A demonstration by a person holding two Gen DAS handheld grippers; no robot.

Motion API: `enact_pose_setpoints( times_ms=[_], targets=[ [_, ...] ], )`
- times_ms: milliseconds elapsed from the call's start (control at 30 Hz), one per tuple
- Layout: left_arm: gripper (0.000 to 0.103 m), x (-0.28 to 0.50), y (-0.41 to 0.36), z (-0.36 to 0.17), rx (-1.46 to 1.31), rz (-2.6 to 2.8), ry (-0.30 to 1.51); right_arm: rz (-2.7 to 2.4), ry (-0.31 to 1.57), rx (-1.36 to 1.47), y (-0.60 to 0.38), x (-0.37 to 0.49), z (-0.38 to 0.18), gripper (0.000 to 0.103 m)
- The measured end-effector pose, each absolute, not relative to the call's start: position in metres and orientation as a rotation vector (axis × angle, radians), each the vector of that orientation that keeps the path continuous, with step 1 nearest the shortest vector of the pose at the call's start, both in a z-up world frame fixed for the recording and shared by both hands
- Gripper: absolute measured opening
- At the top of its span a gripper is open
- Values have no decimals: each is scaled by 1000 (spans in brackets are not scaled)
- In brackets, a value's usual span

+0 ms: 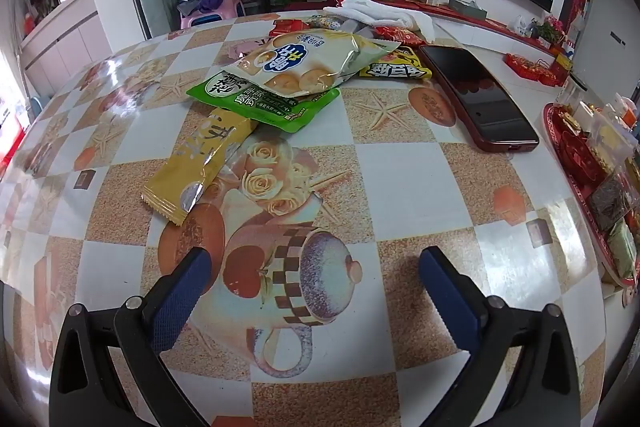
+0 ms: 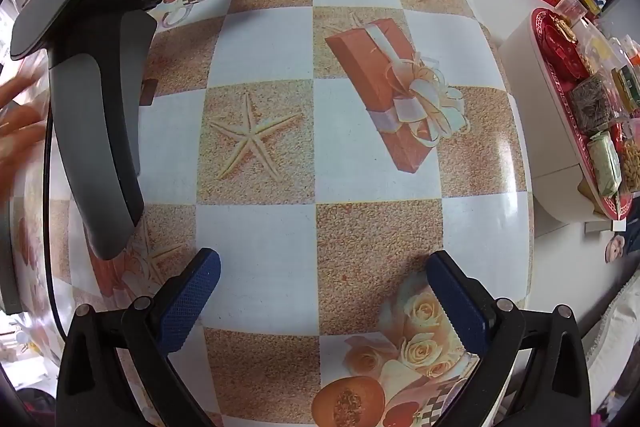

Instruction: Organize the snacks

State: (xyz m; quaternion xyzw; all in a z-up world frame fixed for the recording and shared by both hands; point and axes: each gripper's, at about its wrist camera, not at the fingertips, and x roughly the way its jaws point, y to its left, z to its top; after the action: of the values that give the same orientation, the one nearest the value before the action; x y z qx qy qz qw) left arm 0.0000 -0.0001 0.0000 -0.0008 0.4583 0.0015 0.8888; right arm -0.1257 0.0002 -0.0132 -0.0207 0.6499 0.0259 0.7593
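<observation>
Both the left gripper (image 1: 314,281) and the right gripper (image 2: 322,283) hang wide open over the table (image 1: 400,187), holding nothing, and past the left one a long yellow snack bar (image 1: 200,165) points far-right, then one green bag (image 1: 256,99), one cream bag (image 1: 308,61).

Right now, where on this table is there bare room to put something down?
Free: the tablecloth between the yellow packet and phone, and the stretch under the right gripper. Crowded: the snack pile at the far side.
</observation>
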Motion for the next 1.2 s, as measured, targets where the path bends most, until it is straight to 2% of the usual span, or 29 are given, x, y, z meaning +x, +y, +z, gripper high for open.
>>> enact_pose_setpoints(
  times_ms=[133,467,1200],
  targets=[
    [103,0,0,0,-3,2,952,58,1398,-47,0,-130,-13,103],
    [103,0,0,0,-4,2,953,57,1497,-38,-9,-115,-24,103],
    [103,0,0,0,-4,2,953,23,1508,-19,-9,-111,-24,103]
  ],
)
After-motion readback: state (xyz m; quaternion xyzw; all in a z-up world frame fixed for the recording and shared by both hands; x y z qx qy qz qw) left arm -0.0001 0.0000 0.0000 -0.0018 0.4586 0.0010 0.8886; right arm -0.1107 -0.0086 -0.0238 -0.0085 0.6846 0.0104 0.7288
